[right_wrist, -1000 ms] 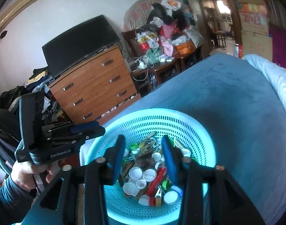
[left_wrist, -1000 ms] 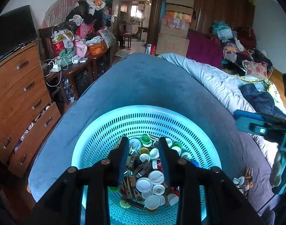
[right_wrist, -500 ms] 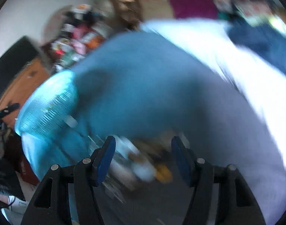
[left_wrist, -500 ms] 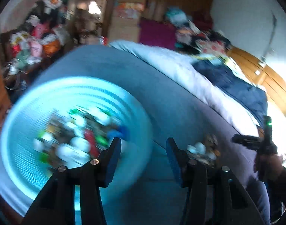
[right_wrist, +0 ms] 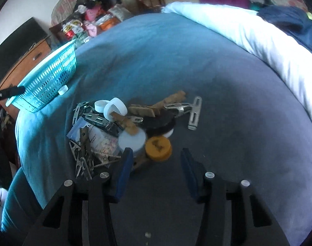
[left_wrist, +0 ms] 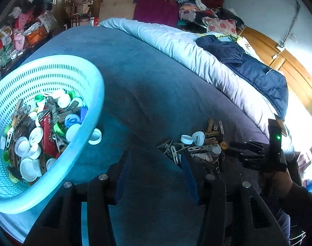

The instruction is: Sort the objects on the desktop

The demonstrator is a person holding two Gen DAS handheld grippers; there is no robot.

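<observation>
A turquoise perforated basket [left_wrist: 90,78] at the left holds several bottle caps, clothespins and clips; it also shows in the right wrist view [right_wrist: 51,78]. A loose pile of clips and caps [left_wrist: 199,145] lies on the blue bed cover. In the right wrist view the pile [right_wrist: 123,123] includes a yellow cap [right_wrist: 158,148], white caps [right_wrist: 115,107] and a metal clip [right_wrist: 193,110]. My left gripper [left_wrist: 156,164] is open and empty, between basket and pile. My right gripper [right_wrist: 157,164] is open and empty, just before the yellow cap; it shows in the left wrist view [left_wrist: 233,151].
A single white cap [left_wrist: 95,136] lies on the cover beside the basket. A white quilt [left_wrist: 196,53] and dark blue jacket [left_wrist: 248,65] lie along the right. A wooden dresser [right_wrist: 22,65] and cluttered furniture stand beyond the bed's left edge.
Both grippers swung right, away from above the basket, toward the loose pile on the cover. The basket now sits at the left of both views. Both stayed open.
</observation>
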